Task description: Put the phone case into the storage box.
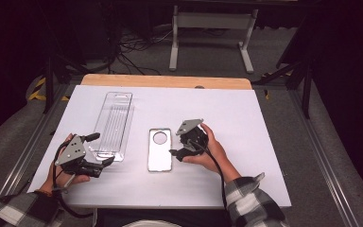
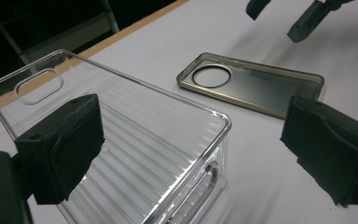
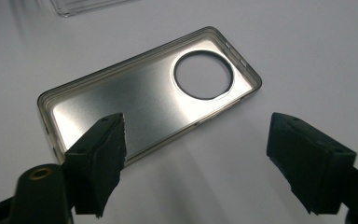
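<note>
While both tools are hanging released over the white table [image 1: 246, 123], the smoky translucent phone case with a round camera hole [image 1: 160, 149] is lying flat at the centre of the high view, hollow side up. The right gripper [image 1: 177, 154] is sitting just beside the case's right edge, its 2 black jaws spread wide; in the right gripper view 1 jaw is overlapping the case's lower left rim while the other is standing well off to the lower right. Closing from there is likely to be pinching only 1 thin wall, so the soft case could be flexing, skidding across the smooth surface or popping free.

At the lower left of the high view, the left gripper [image 1: 100, 149] is opening around the near end of the clear ribbed plastic packaging tray [image 1: 114, 124]. Squeezing that slick, springy shell could be making it tilt or slide toward the case, which is lying near it.
</note>
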The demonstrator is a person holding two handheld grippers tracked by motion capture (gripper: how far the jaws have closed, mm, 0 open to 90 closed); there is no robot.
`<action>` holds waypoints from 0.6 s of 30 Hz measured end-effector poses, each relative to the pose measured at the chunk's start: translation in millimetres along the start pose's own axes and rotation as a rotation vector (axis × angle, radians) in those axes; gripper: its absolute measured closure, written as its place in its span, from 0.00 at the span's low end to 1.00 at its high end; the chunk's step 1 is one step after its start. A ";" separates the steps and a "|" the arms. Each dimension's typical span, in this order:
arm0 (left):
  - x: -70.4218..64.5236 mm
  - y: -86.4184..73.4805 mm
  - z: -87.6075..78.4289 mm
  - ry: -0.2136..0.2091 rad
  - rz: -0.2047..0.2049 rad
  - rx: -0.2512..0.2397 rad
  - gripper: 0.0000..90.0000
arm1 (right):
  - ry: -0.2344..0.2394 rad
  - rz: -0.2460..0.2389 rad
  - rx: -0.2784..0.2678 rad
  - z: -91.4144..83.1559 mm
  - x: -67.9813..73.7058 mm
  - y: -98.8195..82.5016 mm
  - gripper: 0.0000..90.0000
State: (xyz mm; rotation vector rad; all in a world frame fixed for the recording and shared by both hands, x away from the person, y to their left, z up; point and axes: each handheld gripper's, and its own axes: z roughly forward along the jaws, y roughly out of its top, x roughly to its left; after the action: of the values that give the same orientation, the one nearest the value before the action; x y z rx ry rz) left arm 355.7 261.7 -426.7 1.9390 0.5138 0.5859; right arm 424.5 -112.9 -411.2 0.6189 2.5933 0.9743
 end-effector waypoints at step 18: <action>-1.9 -1.3 2.4 -0.014 -0.006 0.003 0.07 | 0.021 0.116 0.221 53.5 -49.8 52.5 0.28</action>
State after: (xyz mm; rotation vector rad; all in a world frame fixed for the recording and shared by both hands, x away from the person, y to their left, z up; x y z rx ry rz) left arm 355.5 259.4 -429.1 1.9431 0.5115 0.5673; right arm 504.9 -72.5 -408.1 0.8272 2.7319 0.7351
